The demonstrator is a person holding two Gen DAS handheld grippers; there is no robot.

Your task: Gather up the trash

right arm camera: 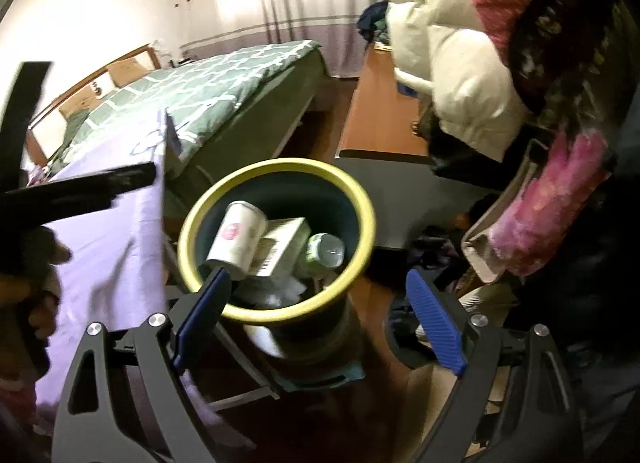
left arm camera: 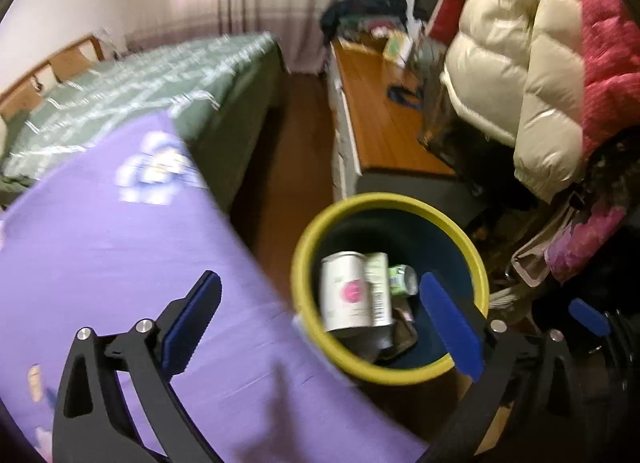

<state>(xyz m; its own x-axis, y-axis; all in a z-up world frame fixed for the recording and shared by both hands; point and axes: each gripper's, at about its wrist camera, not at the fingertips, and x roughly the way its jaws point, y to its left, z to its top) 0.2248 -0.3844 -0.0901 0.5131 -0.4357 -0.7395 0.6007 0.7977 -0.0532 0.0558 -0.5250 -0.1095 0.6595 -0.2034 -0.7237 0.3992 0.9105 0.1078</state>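
Left hand-held gripper (left arm camera: 316,327) hangs with its blue pads spread wide and nothing between them, right over the yellow-rimmed bin (left arm camera: 304,263) that stands on the floor (left arm camera: 288,167) just beside the purple sheet (left arm camera: 100,247) at the bed's near corner. The right hand-held gripper (right arm camera: 320,311) is spread wide and empty too, above the bin's near rim. Inside the bin lie a white can (right arm camera: 238,239) with a pink spot, a small box (right arm camera: 280,247) touching it and a green can (right arm camera: 326,250); farther off, the green quilt (right arm camera: 208,87), a wooden desk (left arm camera: 376,119) and hanging puffy coats (left arm camera: 516,63).
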